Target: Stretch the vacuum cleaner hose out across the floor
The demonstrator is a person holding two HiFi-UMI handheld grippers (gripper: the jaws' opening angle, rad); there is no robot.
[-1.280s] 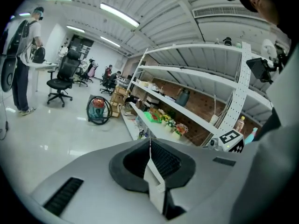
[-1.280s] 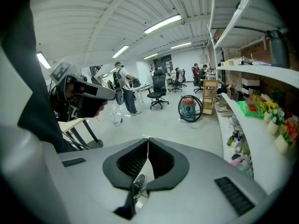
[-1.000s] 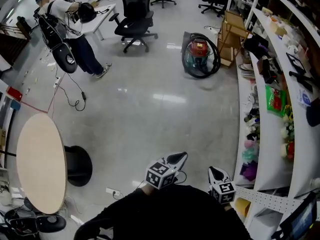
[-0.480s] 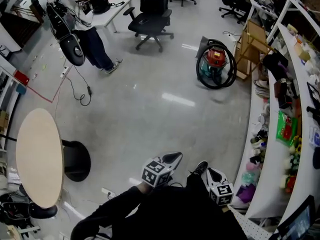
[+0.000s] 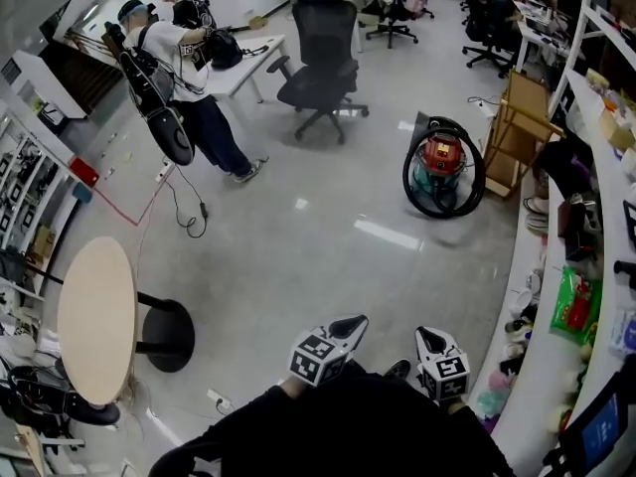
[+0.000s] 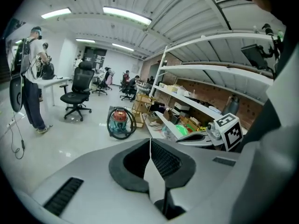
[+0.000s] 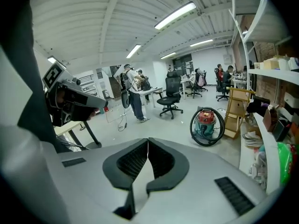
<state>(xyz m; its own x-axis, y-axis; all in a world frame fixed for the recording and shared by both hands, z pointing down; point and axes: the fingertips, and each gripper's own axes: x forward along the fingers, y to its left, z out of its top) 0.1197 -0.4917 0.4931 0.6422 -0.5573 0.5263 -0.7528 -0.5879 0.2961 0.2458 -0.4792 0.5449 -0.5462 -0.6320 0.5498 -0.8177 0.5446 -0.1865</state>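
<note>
A red and teal vacuum cleaner (image 5: 441, 167) stands on the floor at the far right, with its black hose (image 5: 411, 173) coiled in a loop around it. It also shows as the vacuum cleaner (image 6: 119, 121) in the left gripper view and the vacuum cleaner (image 7: 205, 122) in the right gripper view, several steps ahead of both. My left gripper (image 5: 353, 323) and right gripper (image 5: 426, 337) are held close to my body at the bottom of the head view. Both are shut with nothing between the jaws.
White shelving (image 5: 600, 266) full of goods curves along the right. A wooden rack (image 5: 519, 117) stands beside the vacuum. A round table (image 5: 95, 318) is at the left. A person (image 5: 189, 82) stands by a desk with a black office chair (image 5: 323, 58) at the back.
The view has travelled across the floor: the vacuum cleaner now sits lower and further right in the head view, and the round table has shifted. Both grippers stay shut in front of my body.
</note>
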